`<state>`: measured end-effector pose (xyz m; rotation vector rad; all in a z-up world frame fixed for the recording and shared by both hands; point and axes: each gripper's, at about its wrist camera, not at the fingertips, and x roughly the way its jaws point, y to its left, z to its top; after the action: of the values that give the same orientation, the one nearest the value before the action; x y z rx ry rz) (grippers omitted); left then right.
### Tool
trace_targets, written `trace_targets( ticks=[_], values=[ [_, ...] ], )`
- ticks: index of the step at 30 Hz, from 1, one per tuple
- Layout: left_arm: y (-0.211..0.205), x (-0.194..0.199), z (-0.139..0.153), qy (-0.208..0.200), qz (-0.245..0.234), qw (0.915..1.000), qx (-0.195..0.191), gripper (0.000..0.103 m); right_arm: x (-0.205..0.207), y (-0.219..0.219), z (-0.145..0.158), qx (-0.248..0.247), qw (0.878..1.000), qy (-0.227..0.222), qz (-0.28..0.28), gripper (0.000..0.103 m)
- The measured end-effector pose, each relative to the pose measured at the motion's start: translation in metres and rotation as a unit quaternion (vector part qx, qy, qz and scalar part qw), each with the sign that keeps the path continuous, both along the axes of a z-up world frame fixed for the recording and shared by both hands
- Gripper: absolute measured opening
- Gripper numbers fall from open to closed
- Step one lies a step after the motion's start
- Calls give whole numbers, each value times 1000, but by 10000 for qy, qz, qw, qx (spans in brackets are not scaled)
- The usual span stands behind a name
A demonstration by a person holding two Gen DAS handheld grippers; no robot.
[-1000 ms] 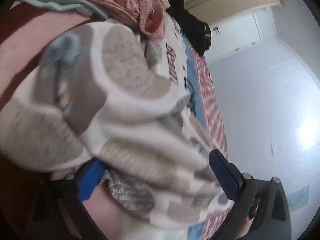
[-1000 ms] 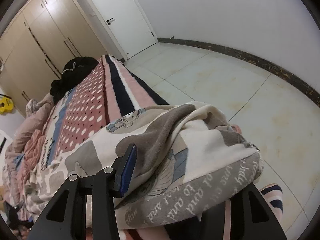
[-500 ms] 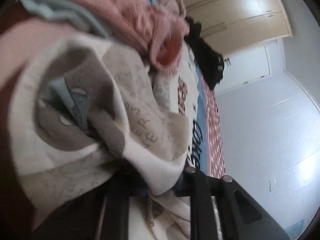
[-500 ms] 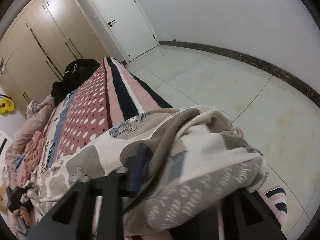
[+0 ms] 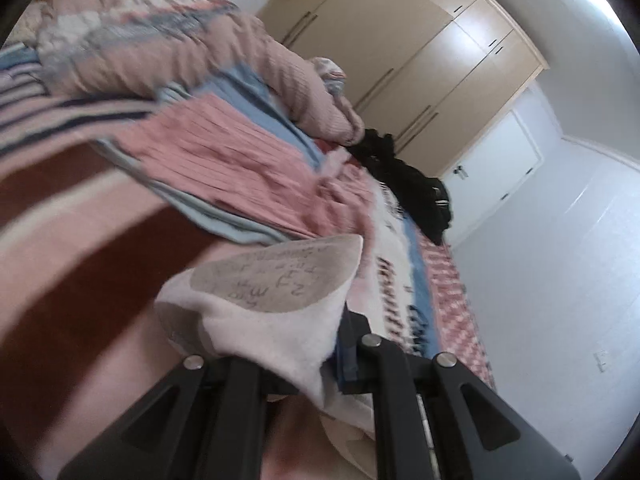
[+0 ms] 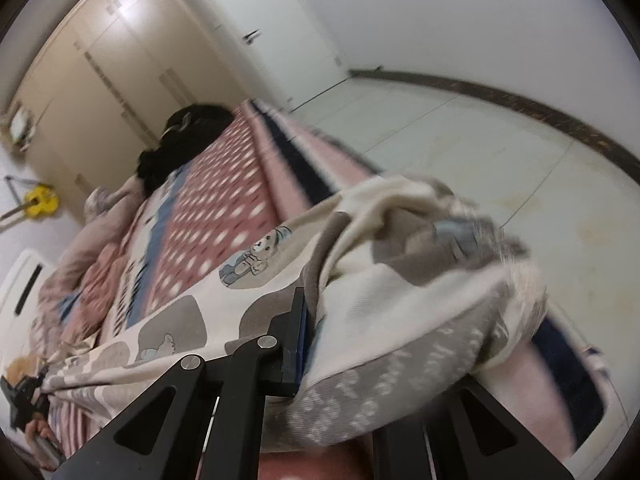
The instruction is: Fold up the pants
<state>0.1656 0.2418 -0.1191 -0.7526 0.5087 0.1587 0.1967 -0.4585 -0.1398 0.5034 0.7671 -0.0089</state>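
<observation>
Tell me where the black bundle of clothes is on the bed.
The black clothes lie at the bed's far end, nearest the wardrobe and white door; in the right wrist view they sit upper left, beyond the dotted blanket.

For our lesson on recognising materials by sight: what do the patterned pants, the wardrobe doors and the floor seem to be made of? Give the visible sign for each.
Patterned pants: probably soft fleece or flannel; matte, with a fuzzy nap at the bunched edge.
Wardrobe doors: likely wood-look laminate; smooth pale panels with a soft sheen.
Floor: apparently glazed tile; pale, with straight joint lines.
</observation>
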Motion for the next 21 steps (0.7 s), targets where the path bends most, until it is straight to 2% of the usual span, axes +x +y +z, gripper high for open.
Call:
trace_targets(
  ticks=[2, 5, 7, 8, 11, 15, 21],
  values=[
    [13, -4, -3, 200, -120, 9997, 95, 11, -1, 12, -2, 49, 9999, -3, 135, 4],
    [26, 2, -14, 319, -346, 9988, -146, 13, -1, 23, -2, -48, 9999, -95, 80, 4],
    [33, 9, -20, 545, -364, 9978, -59, 15, 0, 25, 0, -106, 9998, -134, 63, 4],
    [36, 14, -26, 672, -279, 9973, -129, 22, 0, 24, 2, -96, 9998, -154, 46, 4],
    [39, 12, -40, 866, -31, 9960, -234, 54, -2, 26, 5, -199, 9996, -171, 40, 4],
    [48, 4, -51, 988, 149, 9950, -31, 71, -1, 24, -1, -232, 9997, -61, 4, 4],
    [80, 3, -59, 942, 470, 9944, -80, 71, 1, 22, -4, -216, 9998, -30, -41, 4]
  ],
)
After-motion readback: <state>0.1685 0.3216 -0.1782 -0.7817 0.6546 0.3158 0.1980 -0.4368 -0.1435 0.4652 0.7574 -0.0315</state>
